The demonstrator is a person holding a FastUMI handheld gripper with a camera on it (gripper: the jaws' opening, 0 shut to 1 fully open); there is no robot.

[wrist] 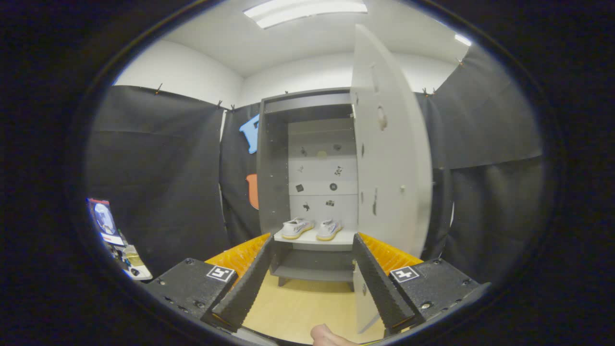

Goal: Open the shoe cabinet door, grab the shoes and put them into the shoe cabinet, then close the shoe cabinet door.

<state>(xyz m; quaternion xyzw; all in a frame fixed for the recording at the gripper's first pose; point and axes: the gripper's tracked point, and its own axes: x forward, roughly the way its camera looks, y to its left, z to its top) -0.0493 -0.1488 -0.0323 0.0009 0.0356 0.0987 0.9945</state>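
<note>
Your gripper (312, 281) has its two fingers spread wide apart, holding nothing, aimed straight at the tall grey open-front shoe cabinet (274, 168) standing far ahead against the black cloth wall. The pale grey flat cabinet door (391, 158) is swung open on the right, edge toward you, with a few small holes and dark marks on its inner face; its lower corner drops behind your right finger, so the bottom is partly cut off. The pair of white low-top shoes with tan soles (311, 228) sits side by side on the light shelf (312, 239) inside the cabinet, beyond the fingertips and between them in line of sight, toes pointing roughly toward you and a bit left. The left shoe has some print on its side, too small to make out. Small dark stickers dot the cabinet's pale back panel; shapes unclear. A lower shelf below is dim. The light wooden floor (298, 307) runs between your fingers. A bit of a fingertip (329, 335) pokes in at the near edge, mostly cut off. Cluttered items (115, 235) at near left are blurry.
</note>
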